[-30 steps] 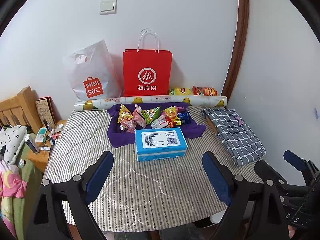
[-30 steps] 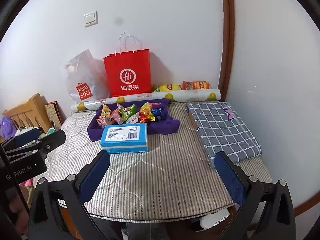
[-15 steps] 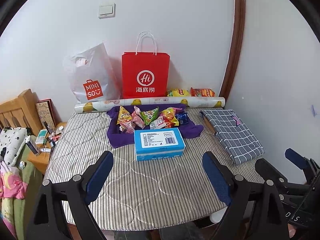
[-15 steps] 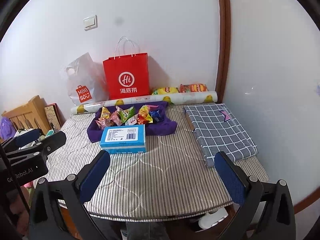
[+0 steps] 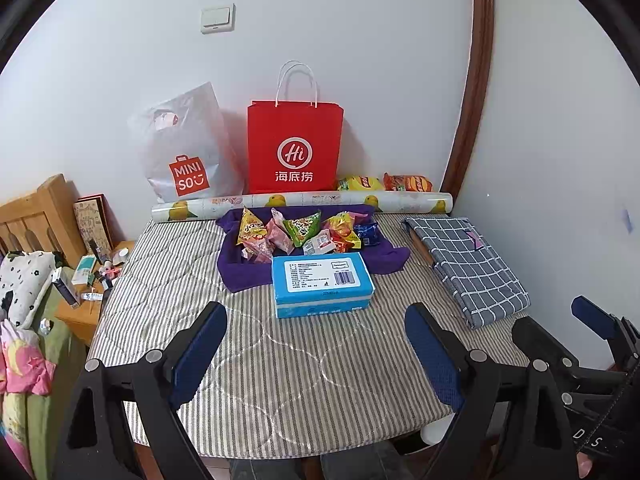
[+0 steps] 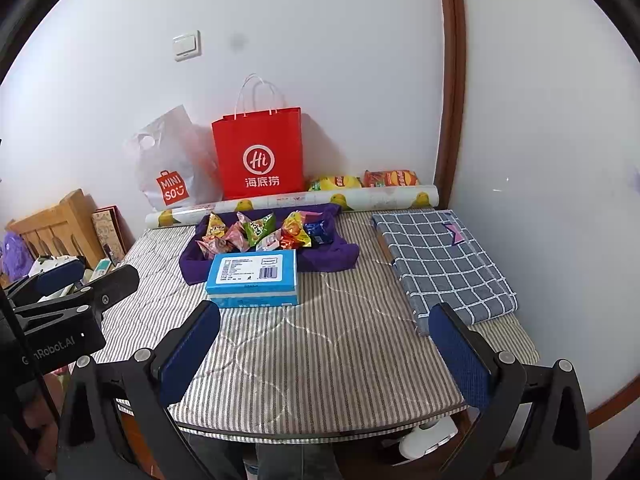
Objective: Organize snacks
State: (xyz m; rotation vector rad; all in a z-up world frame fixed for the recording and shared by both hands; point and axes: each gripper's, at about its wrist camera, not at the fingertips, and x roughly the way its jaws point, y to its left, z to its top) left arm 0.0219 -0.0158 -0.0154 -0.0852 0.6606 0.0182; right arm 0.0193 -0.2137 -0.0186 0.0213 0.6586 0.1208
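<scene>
Several small snack packets (image 5: 300,230) (image 6: 260,230) lie in a heap on a purple cloth (image 5: 240,272) (image 6: 192,268) at the back middle of the striped table (image 5: 280,360). A blue tissue box (image 5: 322,282) (image 6: 252,276) sits just in front of them. Two chip bags, yellow (image 5: 360,183) and orange (image 5: 408,182), lie against the wall. My left gripper (image 5: 314,320) hangs open over the table's near half, empty, short of the box. My right gripper (image 6: 325,308) is likewise open and empty, to the right of the left one.
A red paper bag (image 5: 295,148) and a white plastic bag (image 5: 186,152) stand against the wall behind a lemon-print roll (image 5: 304,201). A folded checked cloth (image 5: 468,264) lies on the table's right side. A cluttered wooden stand (image 5: 80,280) is at the left.
</scene>
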